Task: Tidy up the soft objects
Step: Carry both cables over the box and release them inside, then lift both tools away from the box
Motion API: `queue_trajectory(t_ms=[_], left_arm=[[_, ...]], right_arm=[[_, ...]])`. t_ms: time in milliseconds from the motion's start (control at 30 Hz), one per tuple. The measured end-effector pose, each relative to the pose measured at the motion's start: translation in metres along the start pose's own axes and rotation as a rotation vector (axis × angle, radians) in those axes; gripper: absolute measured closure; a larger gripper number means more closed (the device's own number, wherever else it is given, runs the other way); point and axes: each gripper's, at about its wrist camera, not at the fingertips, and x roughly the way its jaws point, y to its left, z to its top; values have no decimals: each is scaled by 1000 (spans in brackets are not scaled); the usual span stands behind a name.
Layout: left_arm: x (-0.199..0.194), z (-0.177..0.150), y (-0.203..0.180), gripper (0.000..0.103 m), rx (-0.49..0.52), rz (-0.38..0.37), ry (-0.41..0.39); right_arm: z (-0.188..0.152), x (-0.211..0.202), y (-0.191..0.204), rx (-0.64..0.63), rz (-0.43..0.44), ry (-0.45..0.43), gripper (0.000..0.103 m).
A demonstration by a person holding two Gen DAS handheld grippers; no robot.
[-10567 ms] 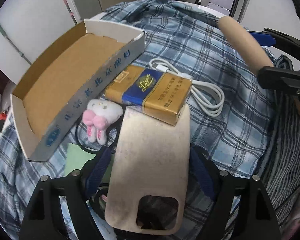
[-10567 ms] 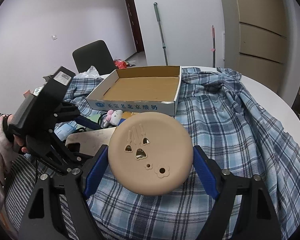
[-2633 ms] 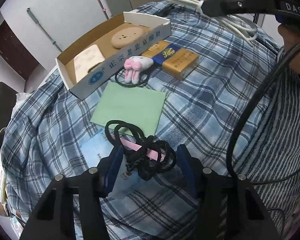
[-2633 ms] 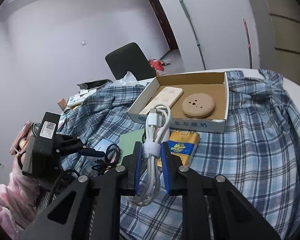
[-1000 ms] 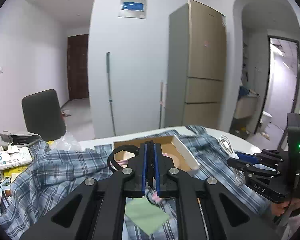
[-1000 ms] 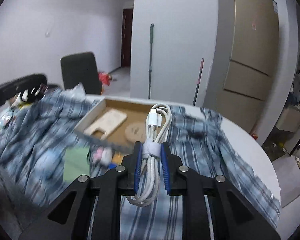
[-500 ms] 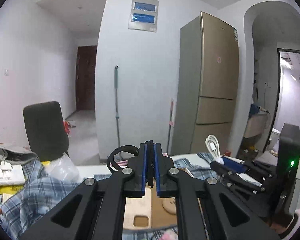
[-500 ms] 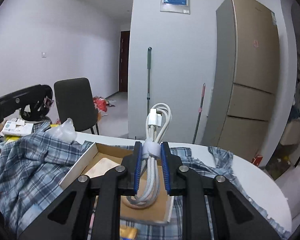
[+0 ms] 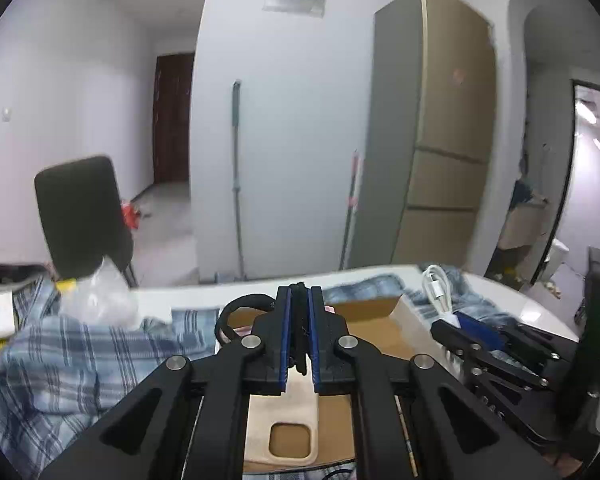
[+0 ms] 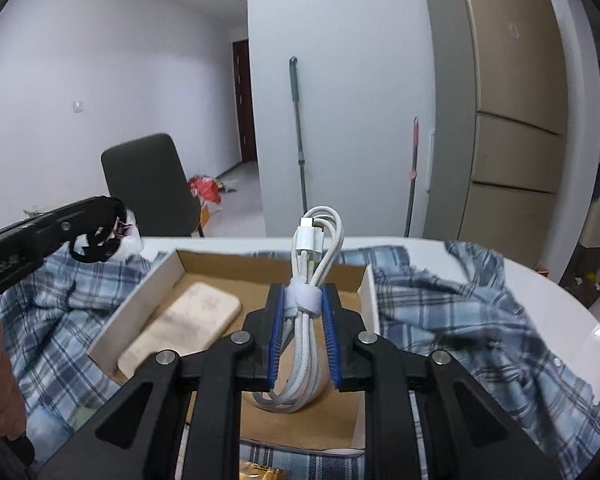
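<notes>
Both grippers are up over the cardboard box at the same time here. The right gripper is clamped tight on a bundled white cable, which stands upright between the blue pads with its plug end sticking up and the loop hanging below, right above the box floor. The left gripper is clenched on a bunch of black hair ties, with one loop poking out to the left of the pads. From the right camera you can see that bunch dangling off the left gripper's tip over the plaid cloth, just left of the box.

Inside the box there's a beige phone case lying flat along the left side; the left camera shows its camera cutout near the bottom edge. The box sits on the plaid cloth draped over the white surface. A black chair, a mop and a tan fridge are behind it all.
</notes>
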Motion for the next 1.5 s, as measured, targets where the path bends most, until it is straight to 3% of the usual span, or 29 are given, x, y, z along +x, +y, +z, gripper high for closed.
queue_trajectory(t_ms=[200, 233, 267, 300, 333, 367, 467, 700, 767, 900, 1133, 1300, 1500], left_arm=[[30, -17, 1, 95, -18, -18, 101], [31, -19, 1, 94, -17, -17, 105], [33, -21, 2, 83, -19, -17, 114], [37, -23, 4, 59, -29, -13, 130], [38, -24, 8, 42, -40, -13, 143], [40, -24, 9, 28, -52, -12, 151], [31, -23, 12, 28, -63, 25, 91], [20, -16, 15, 28, -64, 22, 72], [14, -13, 16, 28, -70, 28, 66], [-16, 1, 20, 28, -79, 41, 41], [-89, 28, 12, 28, -24, 50, -17], [-147, 41, 0, 28, 108, 100, -52], [-202, 57, 13, 28, 104, 108, -37]], right_arm=[[-8, 8, 2, -25, 16, 39, 85], [-9, 9, 1, -25, 18, 44, 78], [-9, 11, 2, -25, 15, 49, 68], [-10, 12, 1, -20, 6, 49, 43], [-10, 11, -1, -14, 6, 34, 37], [-11, 9, 0, -15, 3, 26, 37], [-9, 7, 0, -22, 7, 21, 37], [-3, -1, 3, -19, 8, 15, 38], [4, -11, 1, 20, -30, 24, 38], [28, -45, 5, 74, 21, 25, 39], [50, -115, 34, -81, 77, -23, 39], [54, -160, 33, -200, 4, -28, 39], [57, -194, 24, -287, -49, 38, 39]])
